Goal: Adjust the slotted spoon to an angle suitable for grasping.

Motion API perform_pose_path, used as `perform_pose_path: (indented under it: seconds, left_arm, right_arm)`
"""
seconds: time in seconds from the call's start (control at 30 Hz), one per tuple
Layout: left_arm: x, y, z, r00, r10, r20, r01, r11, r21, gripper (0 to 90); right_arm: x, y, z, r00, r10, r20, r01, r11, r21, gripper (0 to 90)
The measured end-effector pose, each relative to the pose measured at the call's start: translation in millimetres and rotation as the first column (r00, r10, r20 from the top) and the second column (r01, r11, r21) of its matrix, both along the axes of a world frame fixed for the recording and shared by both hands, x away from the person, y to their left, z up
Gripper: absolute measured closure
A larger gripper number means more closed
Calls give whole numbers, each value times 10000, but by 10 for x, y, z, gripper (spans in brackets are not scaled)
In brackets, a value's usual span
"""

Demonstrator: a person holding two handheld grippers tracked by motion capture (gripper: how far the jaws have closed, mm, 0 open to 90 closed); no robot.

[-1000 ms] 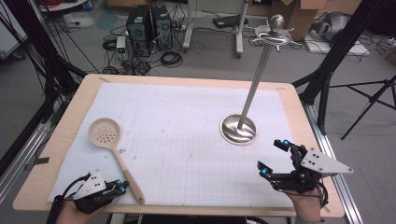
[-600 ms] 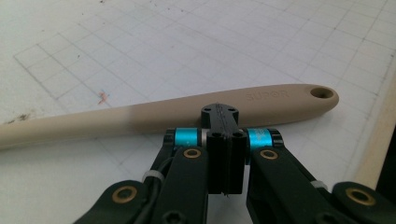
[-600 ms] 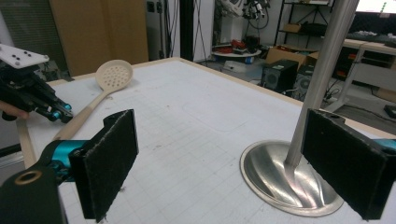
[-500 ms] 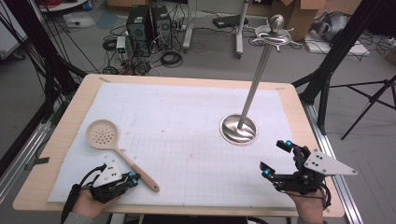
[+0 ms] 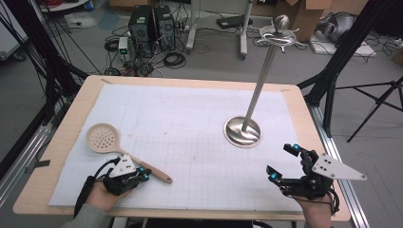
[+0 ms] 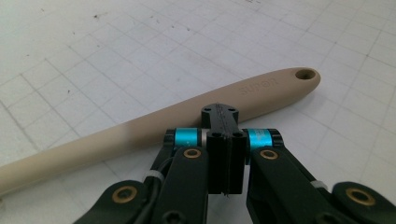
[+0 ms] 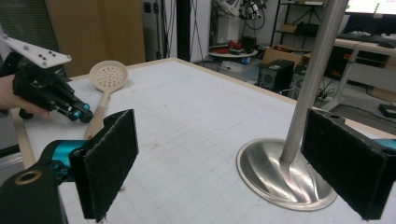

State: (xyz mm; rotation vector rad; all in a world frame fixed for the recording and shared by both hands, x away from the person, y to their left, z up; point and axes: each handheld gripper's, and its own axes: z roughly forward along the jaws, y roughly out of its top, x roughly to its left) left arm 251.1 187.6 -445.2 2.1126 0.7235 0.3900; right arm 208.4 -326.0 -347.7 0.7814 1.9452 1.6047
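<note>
High view: beige slotted spoon flat on counter near left front. Left gripper shut, empty, tips just over spoon handle without clamping it. Right gripper wide open, empty, near front right, facing metal stand.

Black hand-held gripper – cyan bands, brass screws, grey three-cornered plate, trailing black cable – grey sleeve
</note>
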Motion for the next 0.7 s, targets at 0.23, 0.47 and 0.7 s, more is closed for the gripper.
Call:
perform_pose_path:
  seconds: [0.23,0.47,0.7]
  left_arm:
    - [153,-99,15,9999,57,-93,-55,9999,125,898]
    - [317,-181,20,9997,167,-163,-165,9998,148,898]
    - [485,-238,-1,9991,378,-178,-379,9992,-86,898]
  right_arm:
    - [0,-5,-2,10000,22,11,-22,10000,5,101]
    - [4,-2,-6,10000,57,-20,-57,10000,26,101]
    - [-4,-8,-3,10000,48,-64,-48,10000,42,101]
